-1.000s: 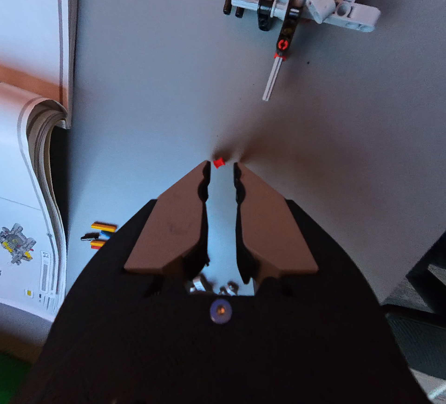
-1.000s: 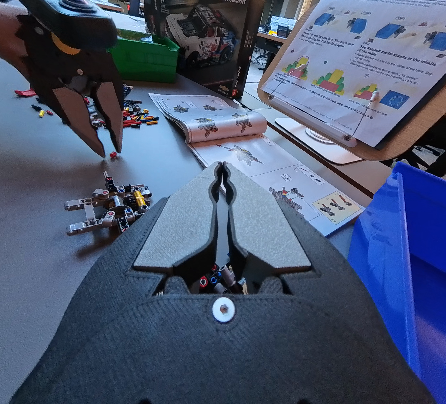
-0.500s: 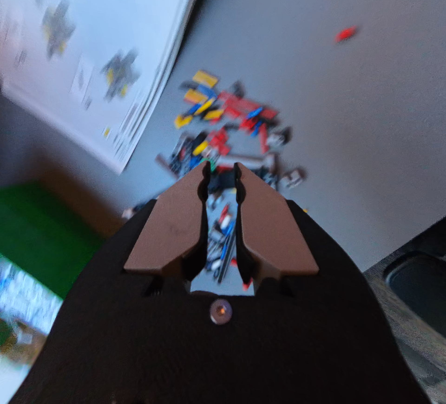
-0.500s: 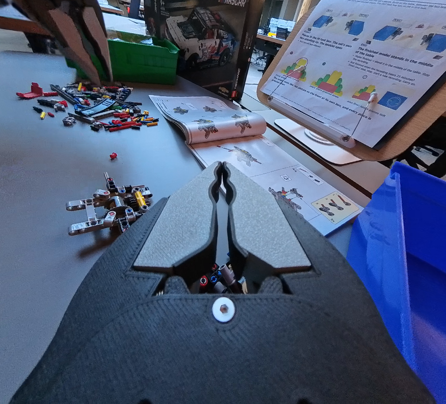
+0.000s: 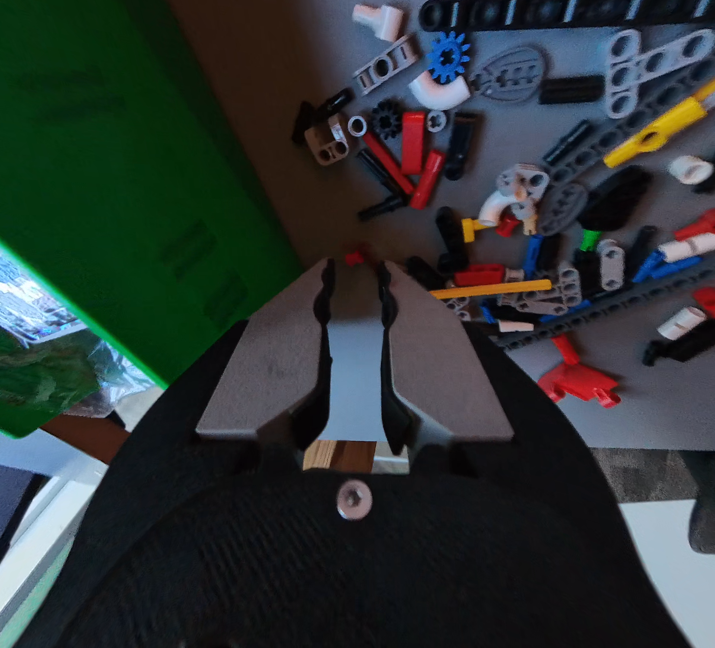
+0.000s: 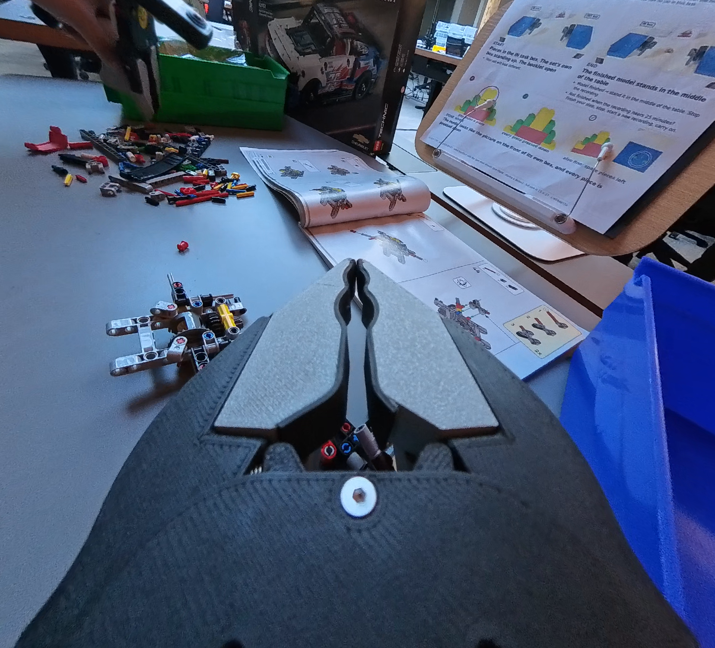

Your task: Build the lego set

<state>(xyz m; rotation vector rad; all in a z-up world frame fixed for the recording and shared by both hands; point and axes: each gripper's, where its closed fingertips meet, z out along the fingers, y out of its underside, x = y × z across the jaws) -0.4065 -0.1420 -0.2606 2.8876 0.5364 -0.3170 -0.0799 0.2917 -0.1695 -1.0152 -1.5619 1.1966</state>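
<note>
My left gripper [image 5: 354, 266] is open and hovers low over the near edge of a pile of loose building parts [image 5: 522, 204], beside a green bin [image 5: 116, 126]. A small red piece [image 5: 354, 257] lies just ahead of its fingertips; the pads do not press on it. In the right wrist view a hand holds this gripper [image 6: 145, 107] above the pile [image 6: 162, 161]. My right gripper [image 6: 356, 265] is shut with its tips together and nothing visible between them. It is above the grey table [image 6: 77, 281], next to a small grey part-built assembly [image 6: 182, 327].
A lone red bush [image 6: 182, 246] lies on the table between pile and assembly. An open instruction booklet [image 6: 348, 196] lies to the right. A set box [image 6: 329, 49] stands behind it, with a wooden stand holding a sheet [image 6: 580, 87] further right. A blue bin [image 6: 638, 397] is at the right. The gap from one gripper's tips to the other's is roughly 55 cm.
My left gripper left the lone red bush on the table, swung away to the parts pile by the green bin and opened a little wider. My right gripper stayed still and shut.
</note>
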